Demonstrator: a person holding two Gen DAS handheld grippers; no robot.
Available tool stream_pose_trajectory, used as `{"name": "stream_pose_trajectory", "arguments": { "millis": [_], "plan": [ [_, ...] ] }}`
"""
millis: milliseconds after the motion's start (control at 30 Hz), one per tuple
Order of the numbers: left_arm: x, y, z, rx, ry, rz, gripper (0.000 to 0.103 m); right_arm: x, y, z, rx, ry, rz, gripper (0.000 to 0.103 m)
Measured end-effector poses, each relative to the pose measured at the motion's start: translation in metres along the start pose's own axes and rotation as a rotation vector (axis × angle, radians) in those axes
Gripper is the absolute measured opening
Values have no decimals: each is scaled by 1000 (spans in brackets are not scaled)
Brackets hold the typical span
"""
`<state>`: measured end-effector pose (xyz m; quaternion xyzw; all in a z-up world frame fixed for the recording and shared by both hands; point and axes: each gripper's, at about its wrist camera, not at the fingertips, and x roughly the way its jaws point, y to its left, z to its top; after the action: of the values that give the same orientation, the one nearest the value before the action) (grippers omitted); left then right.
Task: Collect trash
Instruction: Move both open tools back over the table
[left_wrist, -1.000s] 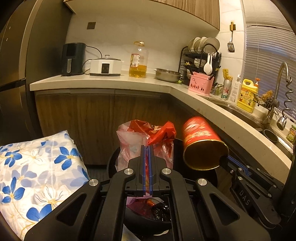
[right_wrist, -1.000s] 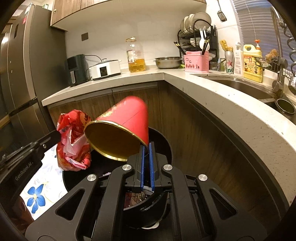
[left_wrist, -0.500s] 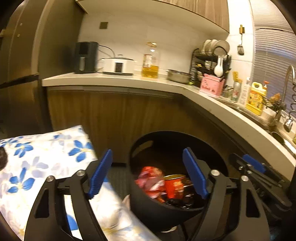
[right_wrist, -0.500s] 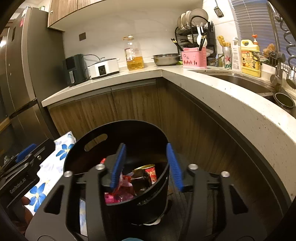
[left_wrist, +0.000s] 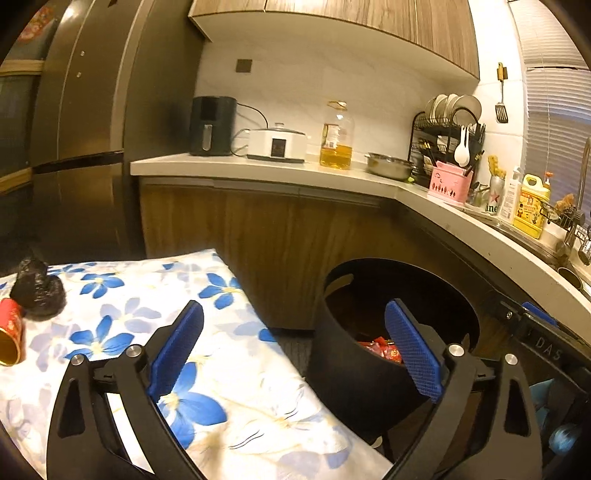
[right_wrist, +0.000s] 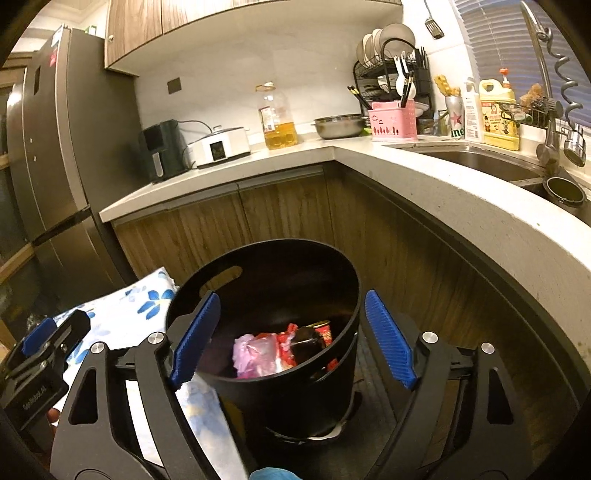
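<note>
We've got both the left gripper and right gripper spread wide and empty by the black bin, red wrappers inside.

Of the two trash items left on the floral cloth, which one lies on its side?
The red cup at the cloth's far left, gold mouth facing forward; the black lump beside it is crumpled.

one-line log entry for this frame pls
left gripper: open, empty | right gripper: open, above black bin | red can, black wad: on floral cloth

bin: matt black plastic | cabinets: wood | cloth: cotton, perhaps
</note>
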<state>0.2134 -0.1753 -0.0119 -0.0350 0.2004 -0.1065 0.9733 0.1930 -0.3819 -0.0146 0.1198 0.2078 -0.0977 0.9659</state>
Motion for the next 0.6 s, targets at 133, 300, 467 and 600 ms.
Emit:
{"name": "stream_pose_trajectory", "arguments": {
  "millis": [133, 300, 467, 600],
  "plan": [
    [-11, 5, -3, 9, -8, 15, 95, -9, 11, -5, -5, -18, 7, 81],
    [-23, 19, -7, -2, -13, 37, 95, -17, 25, -11, -21, -19, 25, 81],
    [-35, 38, -13, -21, -4, 78, 97, -25, 43, -18, -45, -23, 49, 83],
    [-44, 55, -17, -30, 3, 118, 97, -30, 60, -22, -54, -27, 74, 83]
  ]
}}
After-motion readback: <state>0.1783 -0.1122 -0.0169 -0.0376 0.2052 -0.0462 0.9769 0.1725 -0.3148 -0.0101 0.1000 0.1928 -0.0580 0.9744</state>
